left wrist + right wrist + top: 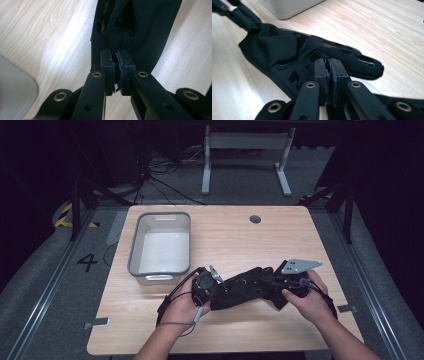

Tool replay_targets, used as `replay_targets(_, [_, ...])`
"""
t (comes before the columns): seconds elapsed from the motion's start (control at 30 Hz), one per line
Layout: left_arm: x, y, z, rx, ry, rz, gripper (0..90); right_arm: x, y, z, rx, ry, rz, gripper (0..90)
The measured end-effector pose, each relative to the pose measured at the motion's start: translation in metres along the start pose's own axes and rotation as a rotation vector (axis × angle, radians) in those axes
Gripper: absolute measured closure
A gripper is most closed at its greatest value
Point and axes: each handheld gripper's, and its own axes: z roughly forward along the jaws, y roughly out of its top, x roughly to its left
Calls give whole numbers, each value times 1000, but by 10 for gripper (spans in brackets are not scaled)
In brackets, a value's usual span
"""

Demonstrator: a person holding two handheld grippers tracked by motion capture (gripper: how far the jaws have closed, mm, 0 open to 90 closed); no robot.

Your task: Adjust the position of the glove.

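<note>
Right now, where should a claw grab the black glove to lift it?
Best at its two ends, as now: the left claw pinches the cuff edge of the black glove, the right claw the finger end. It is floppy, so end grips from opposite sides probably keep it stretched.

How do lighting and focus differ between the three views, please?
High view: dark surroundings, lit pale wooden table, black fabric glove lacking detail. Left gripper view: glare on the wood, grey plastic bin blurred. Right gripper view: bright glare at the left, glove fairly sharp.
</note>
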Motion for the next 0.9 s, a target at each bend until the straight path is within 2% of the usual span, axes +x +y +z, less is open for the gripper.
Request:
replay_targets(0.13, [-3,2,-3,19,-15,39,848,12,-8,-11,1,8,-6,857])
replay_targets(0.33, [2,1,2,49,-61,58,848,27,-20,-19,14,24,-2,856])
replay_targets(0.47, [2,0,5,67,-79,66,848,36,-26,-19,23,34,-19,856])
replay_targets(0.67, [-2,-1,11,129,-106,120,848,44,-33,-16,58,49,-26,856])
replay_targets(0.9, [-2,-3,19,177,-136,123,846,50,-39,-9,111,73,-28,854])
